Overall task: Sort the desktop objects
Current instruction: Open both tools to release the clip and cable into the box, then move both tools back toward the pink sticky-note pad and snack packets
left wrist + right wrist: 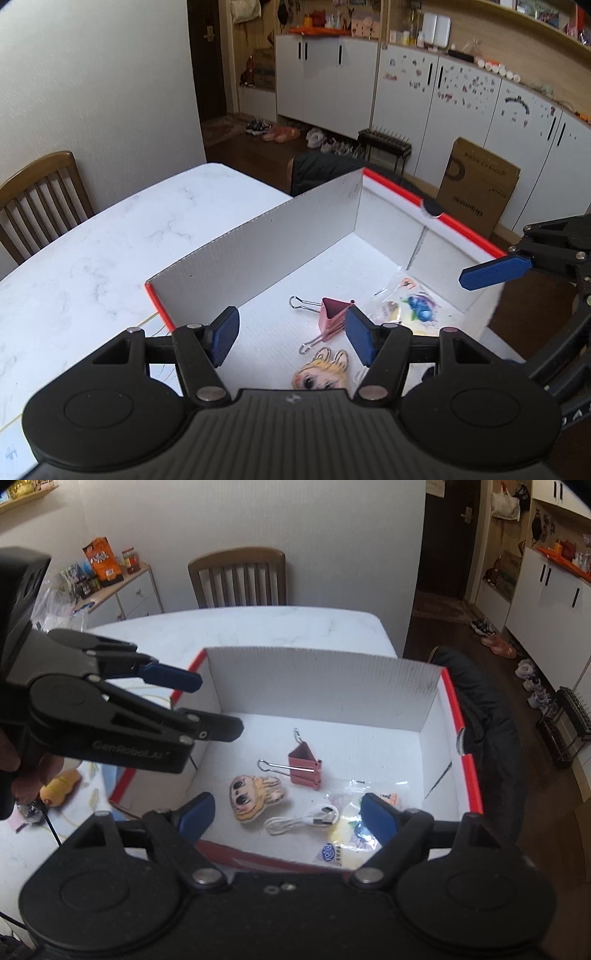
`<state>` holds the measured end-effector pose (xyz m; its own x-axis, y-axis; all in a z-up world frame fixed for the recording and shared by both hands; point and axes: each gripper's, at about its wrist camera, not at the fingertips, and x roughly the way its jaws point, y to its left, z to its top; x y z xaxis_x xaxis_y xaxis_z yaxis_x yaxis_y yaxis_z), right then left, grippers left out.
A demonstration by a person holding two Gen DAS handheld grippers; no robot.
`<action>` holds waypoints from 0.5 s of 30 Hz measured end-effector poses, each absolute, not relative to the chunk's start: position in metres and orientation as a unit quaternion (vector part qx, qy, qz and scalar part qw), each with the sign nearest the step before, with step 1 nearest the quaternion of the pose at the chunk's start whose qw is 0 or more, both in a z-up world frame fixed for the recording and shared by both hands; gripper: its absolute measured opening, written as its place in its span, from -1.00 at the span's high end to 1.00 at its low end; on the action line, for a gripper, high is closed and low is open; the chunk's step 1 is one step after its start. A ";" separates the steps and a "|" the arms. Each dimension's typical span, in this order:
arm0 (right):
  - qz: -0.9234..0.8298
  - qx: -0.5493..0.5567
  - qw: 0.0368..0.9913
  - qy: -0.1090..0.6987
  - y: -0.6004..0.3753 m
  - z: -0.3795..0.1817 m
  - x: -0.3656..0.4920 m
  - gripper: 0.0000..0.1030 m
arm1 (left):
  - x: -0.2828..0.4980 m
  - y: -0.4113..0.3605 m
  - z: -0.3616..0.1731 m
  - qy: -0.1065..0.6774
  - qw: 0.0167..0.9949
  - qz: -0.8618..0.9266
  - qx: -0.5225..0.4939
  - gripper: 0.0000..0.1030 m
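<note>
A white cardboard box (280,240) with a red rim (470,760) stands on the marble table. On its floor lie a pink binder clip (332,317) (304,768), a cartoon-face charm (321,374) (255,794), a coiled white cable (306,818) and a clear bag of stickers (410,306) (354,827). My left gripper (291,339) (216,707) hovers open above the clip, holding nothing. My right gripper (288,816) is open over the cable and bag, also empty. One of the right gripper's blue pads (495,271) shows at the box's right side.
A yellow soft toy (61,786) and small clutter lie on the table (110,240) left of the box. A wooden chair (238,578) stands at the far side. Another chair with a dark jacket (484,716) stands just past the box. A hand (22,771) grips the left tool.
</note>
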<state>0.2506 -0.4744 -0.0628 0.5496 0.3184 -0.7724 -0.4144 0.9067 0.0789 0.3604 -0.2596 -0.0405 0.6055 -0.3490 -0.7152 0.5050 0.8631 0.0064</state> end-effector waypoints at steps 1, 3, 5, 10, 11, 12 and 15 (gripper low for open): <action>0.208 -0.056 0.880 0.423 -0.474 -0.060 0.248 -0.66 | 0.356 -0.258 -0.038 0.370 0.891 -0.241 0.103 -0.21; 0.206 -0.055 0.885 0.415 -0.474 -0.055 0.242 -0.66 | 0.346 -0.253 -0.033 0.362 0.895 -0.242 0.100 -0.21; 0.202 -0.053 0.888 0.409 -0.474 -0.051 0.236 -0.67 | 0.337 -0.248 -0.029 0.355 0.898 -0.243 0.094 -0.21; 0.196 -0.047 0.895 0.399 -0.471 -0.043 0.223 -0.67 | 0.316 -0.236 -0.020 0.341 0.903 -0.245 0.087 -0.21; 0.195 -0.046 0.896 0.396 -0.470 -0.041 0.219 -0.67 | 0.312 -0.233 -0.018 0.339 0.904 -0.246 0.084 -0.21; 0.194 -0.045 0.897 0.394 -0.469 -0.040 0.217 -0.67 | 0.308 -0.231 -0.017 0.337 0.905 -0.246 0.081 -0.21; 0.190 -0.045 0.901 0.388 -0.464 -0.036 0.208 -0.67 | 0.294 -0.221 -0.013 0.330 0.910 -0.242 0.073 -0.21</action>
